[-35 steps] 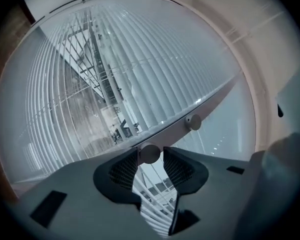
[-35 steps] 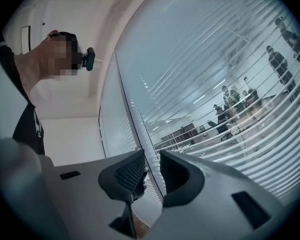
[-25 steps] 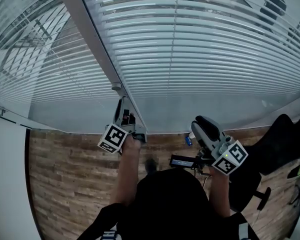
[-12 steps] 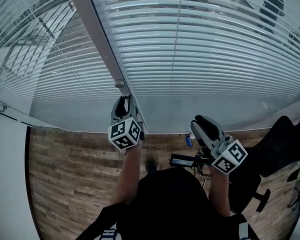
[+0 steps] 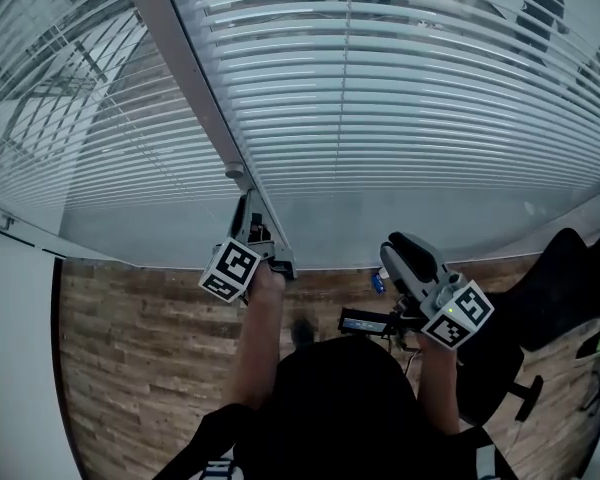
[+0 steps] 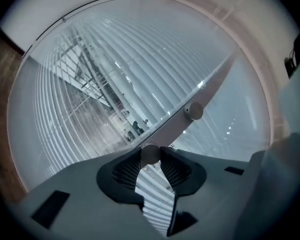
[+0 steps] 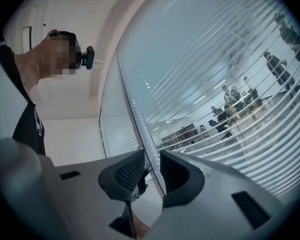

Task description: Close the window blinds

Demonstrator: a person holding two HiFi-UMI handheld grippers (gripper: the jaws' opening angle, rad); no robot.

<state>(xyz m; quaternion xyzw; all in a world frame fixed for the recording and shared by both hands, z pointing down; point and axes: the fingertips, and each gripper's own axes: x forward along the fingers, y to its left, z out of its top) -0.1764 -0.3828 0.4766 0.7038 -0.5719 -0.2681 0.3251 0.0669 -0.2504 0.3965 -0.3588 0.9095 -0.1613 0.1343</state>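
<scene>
The left gripper (image 6: pixel 151 170) is clamped on a small round knob (image 6: pixel 151 154) that sits on the white post (image 5: pixel 185 73) between two glass panes; both ribbed pads (image 6: pixel 127 170) press the knob's sides. In the head view this gripper (image 5: pixel 248 206) points level at the post, low down near the sill, with its marker cube toward the person. A second knob (image 6: pixel 193 111) sits further up the same post, just beyond the jaws and untouched; it also shows in the head view (image 5: pixel 235 171). The blinds (image 5: pixel 400 98) hang behind the glass on both sides of the post and cover most of each pane, leaving a bare strip of glass at the bottom. Their slats lie with gaps between them, so that people (image 7: pixel 230 101) on the far side show through. The right gripper (image 5: pixel 395 246) is held in the air well to the right of the post, near the glass but not touching it. Its jaws stand a little apart with nothing between them, as the right gripper view (image 7: pixel 151 170) shows. Below is a wood floor (image 5: pixel 130 348), and a black chair (image 5: pixel 565 273) stands at the right.
</scene>
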